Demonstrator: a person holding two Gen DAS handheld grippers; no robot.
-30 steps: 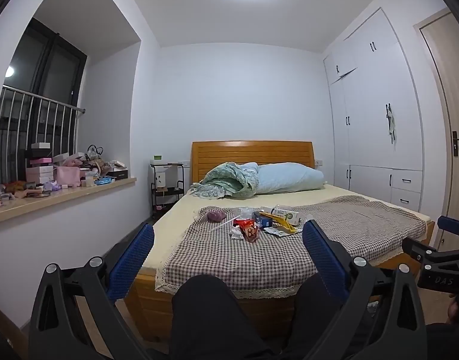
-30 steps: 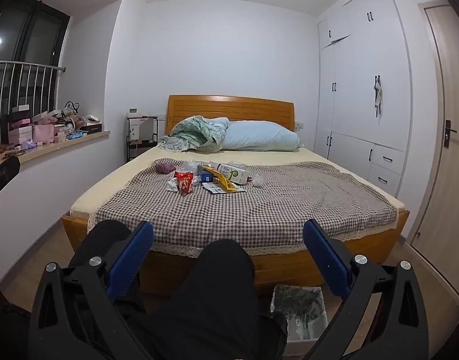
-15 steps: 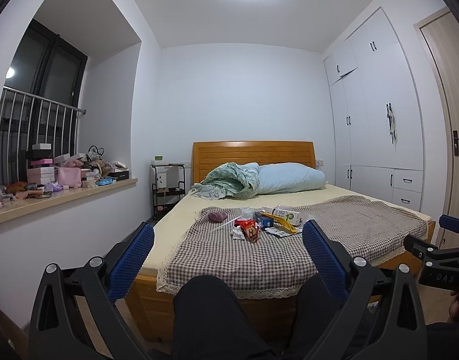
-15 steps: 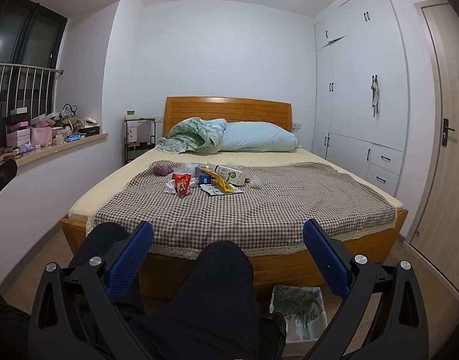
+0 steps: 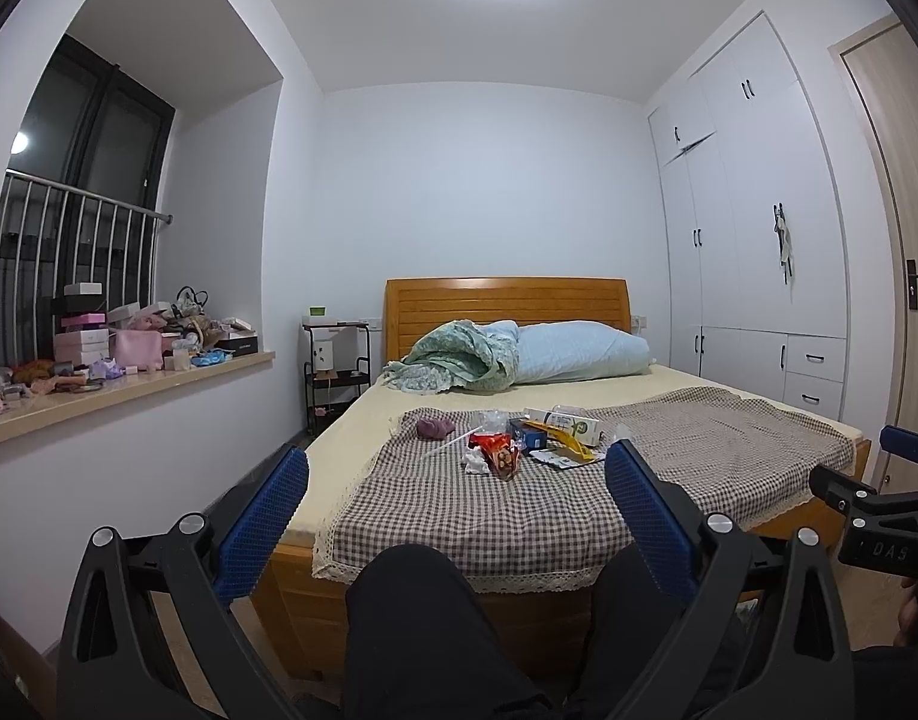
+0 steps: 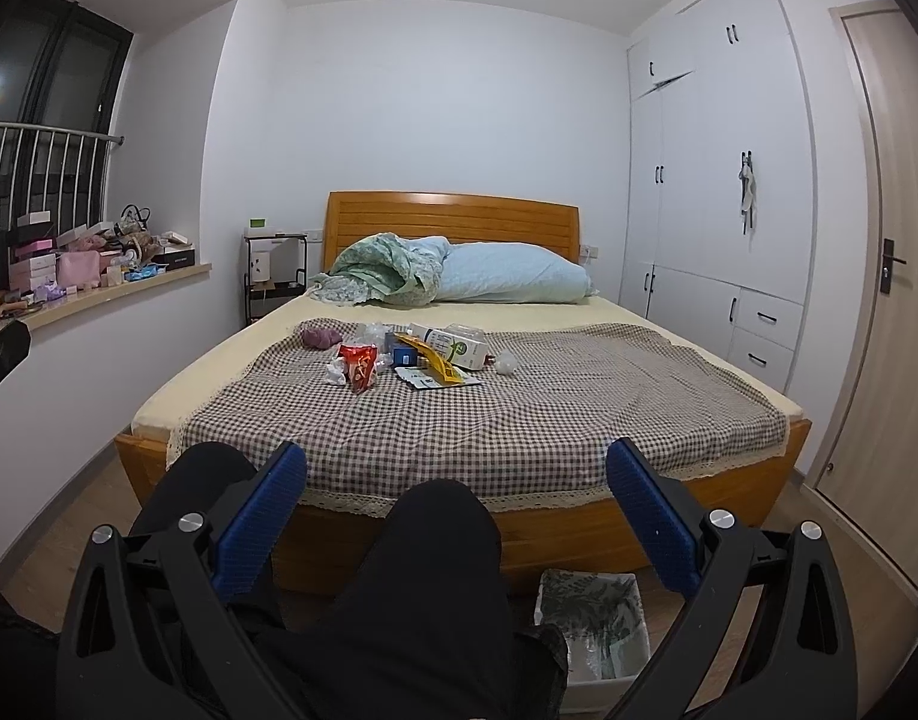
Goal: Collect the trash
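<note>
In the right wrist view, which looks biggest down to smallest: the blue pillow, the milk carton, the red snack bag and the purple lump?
1. Blue pillow, though it lies farthest back.
2. Milk carton.
3. Red snack bag and purple lump look too alike to rank.

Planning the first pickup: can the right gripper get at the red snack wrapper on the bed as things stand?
Probably not yet: the open right gripper is back over the person's knees, short of the red snack wrapper. Nothing blocks the path, though.
</note>
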